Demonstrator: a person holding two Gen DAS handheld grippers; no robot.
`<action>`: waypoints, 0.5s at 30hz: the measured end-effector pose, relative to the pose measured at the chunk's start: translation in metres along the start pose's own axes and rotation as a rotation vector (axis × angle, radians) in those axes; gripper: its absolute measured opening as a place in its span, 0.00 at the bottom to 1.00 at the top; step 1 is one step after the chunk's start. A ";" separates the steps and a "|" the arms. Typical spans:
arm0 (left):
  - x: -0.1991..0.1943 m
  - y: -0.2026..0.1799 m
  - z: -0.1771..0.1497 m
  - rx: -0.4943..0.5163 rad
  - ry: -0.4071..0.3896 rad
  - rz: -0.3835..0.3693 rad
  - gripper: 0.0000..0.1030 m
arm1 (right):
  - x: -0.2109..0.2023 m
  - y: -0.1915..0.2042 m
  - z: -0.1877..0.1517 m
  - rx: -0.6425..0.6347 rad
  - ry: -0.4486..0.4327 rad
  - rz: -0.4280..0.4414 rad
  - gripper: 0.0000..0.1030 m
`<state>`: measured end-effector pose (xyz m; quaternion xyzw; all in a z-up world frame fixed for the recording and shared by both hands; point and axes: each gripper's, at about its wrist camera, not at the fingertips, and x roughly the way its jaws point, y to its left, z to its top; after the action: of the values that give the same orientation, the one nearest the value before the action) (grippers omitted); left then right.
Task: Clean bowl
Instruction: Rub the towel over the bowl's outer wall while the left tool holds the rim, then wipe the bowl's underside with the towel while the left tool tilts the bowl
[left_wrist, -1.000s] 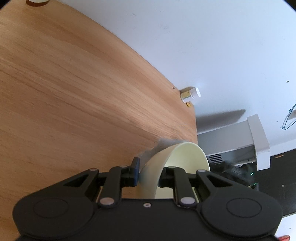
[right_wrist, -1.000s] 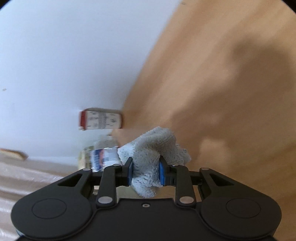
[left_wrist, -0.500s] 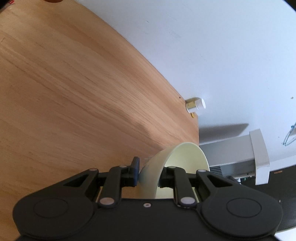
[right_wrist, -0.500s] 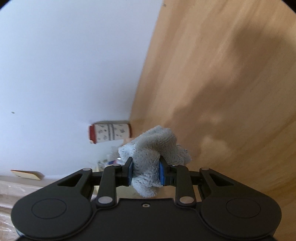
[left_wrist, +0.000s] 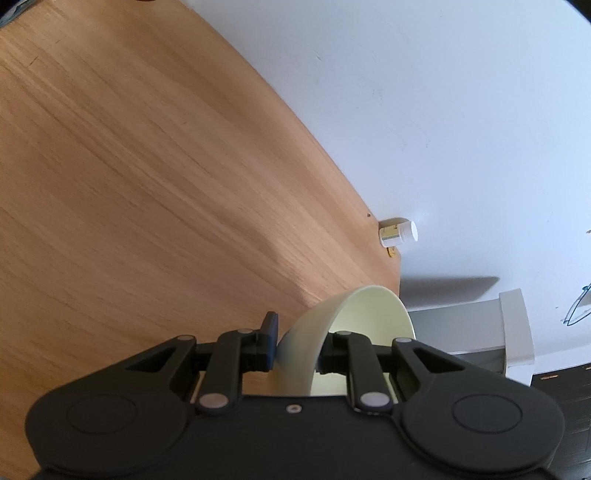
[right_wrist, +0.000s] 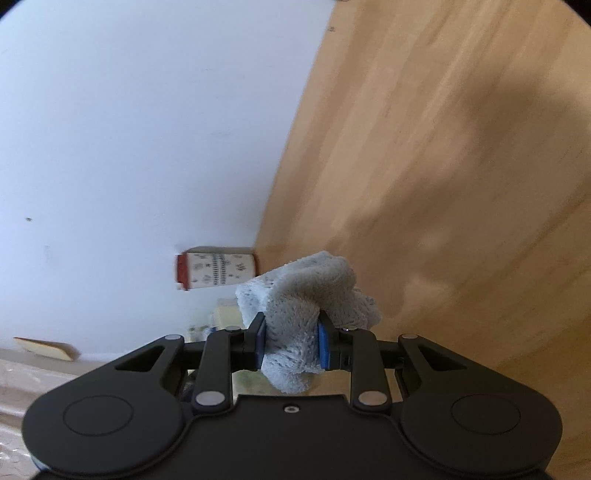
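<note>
In the left wrist view, my left gripper (left_wrist: 297, 341) is shut on the rim of a pale cream bowl (left_wrist: 369, 314), holding it on edge above the wooden table (left_wrist: 147, 166); the bowl's inside faces right. In the right wrist view, my right gripper (right_wrist: 291, 341) is shut on a bunched light blue-grey cloth (right_wrist: 306, 291), held above the same wooden table (right_wrist: 443, 184). Neither gripper shows in the other's view.
A small white-capped bottle (left_wrist: 399, 232) stands at the table's far corner by the white wall. A grey and white ledge (left_wrist: 513, 332) lies beyond the table edge. In the right wrist view a red-lidded patterned canister (right_wrist: 216, 271) stands by the wall, with blurred containers (right_wrist: 221, 317) nearer.
Both views have swung: the small bottle has slid down and right in the left view, the canister right in the right view. Both grips are unchanged.
</note>
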<state>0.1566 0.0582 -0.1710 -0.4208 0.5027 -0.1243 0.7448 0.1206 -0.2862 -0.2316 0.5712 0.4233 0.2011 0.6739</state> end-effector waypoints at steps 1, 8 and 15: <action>0.000 0.001 0.000 -0.002 -0.001 0.000 0.16 | 0.002 -0.001 -0.001 0.006 0.000 -0.004 0.29; 0.000 0.000 0.000 0.001 -0.026 0.015 0.16 | 0.014 0.000 -0.010 0.007 -0.001 -0.015 0.29; -0.008 0.001 0.011 -0.028 -0.081 0.018 0.16 | 0.003 0.028 -0.022 -0.065 -0.027 0.044 0.29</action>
<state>0.1621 0.0690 -0.1654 -0.4312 0.4776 -0.0934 0.7598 0.1110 -0.2629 -0.2059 0.5608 0.3947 0.2218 0.6932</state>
